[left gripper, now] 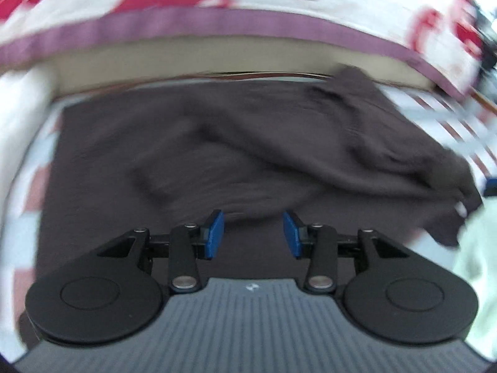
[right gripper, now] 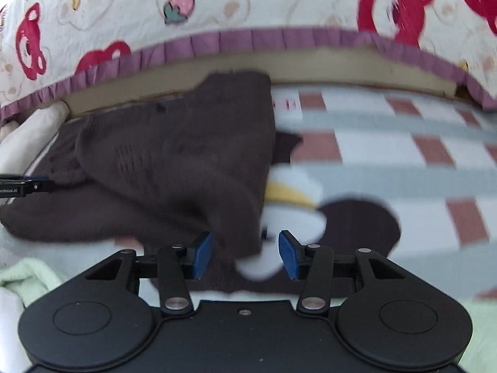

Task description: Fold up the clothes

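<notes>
A dark brown knitted garment [left gripper: 217,143] lies spread on the bed, with one part folded over itself toward the right. My left gripper [left gripper: 253,233] hovers over its near side, open, with nothing between the blue pads [left gripper: 214,233]. In the right wrist view the same garment [right gripper: 174,168] fills the left half. My right gripper [right gripper: 245,253] is open over its lower right corner; the cloth lies under the gap and neither pad presses on it. Part of the left gripper's black body [right gripper: 21,185] shows at the left edge. Both views are blurred.
A checked sheet [right gripper: 372,143] with a cartoon print [right gripper: 310,205] covers the bed. A white quilt with red bears and purple trim [right gripper: 217,3] rises behind. Light green cloth [right gripper: 31,273] and a white cloth [right gripper: 28,130] lie to the left of the garment.
</notes>
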A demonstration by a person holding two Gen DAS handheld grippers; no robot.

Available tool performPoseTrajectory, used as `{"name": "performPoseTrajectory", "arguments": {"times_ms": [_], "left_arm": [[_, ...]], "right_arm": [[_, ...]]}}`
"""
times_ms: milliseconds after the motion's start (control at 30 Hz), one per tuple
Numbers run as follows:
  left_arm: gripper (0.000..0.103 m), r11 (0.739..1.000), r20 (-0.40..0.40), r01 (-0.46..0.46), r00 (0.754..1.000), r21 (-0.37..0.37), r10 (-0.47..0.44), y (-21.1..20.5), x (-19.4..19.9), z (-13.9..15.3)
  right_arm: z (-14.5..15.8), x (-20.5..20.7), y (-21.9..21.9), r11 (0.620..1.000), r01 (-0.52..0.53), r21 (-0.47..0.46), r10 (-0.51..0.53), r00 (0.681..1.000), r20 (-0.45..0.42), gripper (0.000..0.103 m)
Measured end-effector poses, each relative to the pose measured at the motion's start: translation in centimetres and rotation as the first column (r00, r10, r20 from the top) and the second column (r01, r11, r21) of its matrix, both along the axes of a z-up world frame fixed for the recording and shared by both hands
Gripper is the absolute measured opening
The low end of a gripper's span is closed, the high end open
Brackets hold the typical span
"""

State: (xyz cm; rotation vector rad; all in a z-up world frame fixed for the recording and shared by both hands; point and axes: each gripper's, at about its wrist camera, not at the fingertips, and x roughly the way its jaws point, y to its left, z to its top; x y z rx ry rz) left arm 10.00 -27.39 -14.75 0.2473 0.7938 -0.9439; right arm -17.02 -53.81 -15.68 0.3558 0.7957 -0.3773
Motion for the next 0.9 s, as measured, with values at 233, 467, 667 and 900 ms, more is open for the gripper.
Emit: {"name": "performPoseTrajectory", "arguments": {"times_ms": [233,467,667,900], "left_arm": [[0.052,0.97,0.04,0.239,0.97,0.033,-0.24,-3.4,-4.5,-1.0],[0.045,0.975,-0.001,0.191,0.981,0.117,-0.192,-3.7,-3.9,-1.7],[0.038,0.97,0.016,0.2,0.979,0.14,-0.204,-3.2,-4.0,-1.4],[0.039,0.984,-0.069,0.173,0.982,-0.032,-0.175,-2.8,-3.1,0.9]], "right_arm": [[-2.5,0.6,-1.5,0.969,0.15,0.195,-0.179,0.974,0.14,0.032],[0.1,-0.1,-1.0,0.964,0.257,0.073,-0.265,0.956,0.127,0.018],[-1.8,1.9,3.6,0.979,0.061,-0.193,-0.073,0.996,-0.057,0.018],[2.3,0.7,5.3,0.947,-0.109,-0.303,0.117,0.993,0.007,0.049]]}}
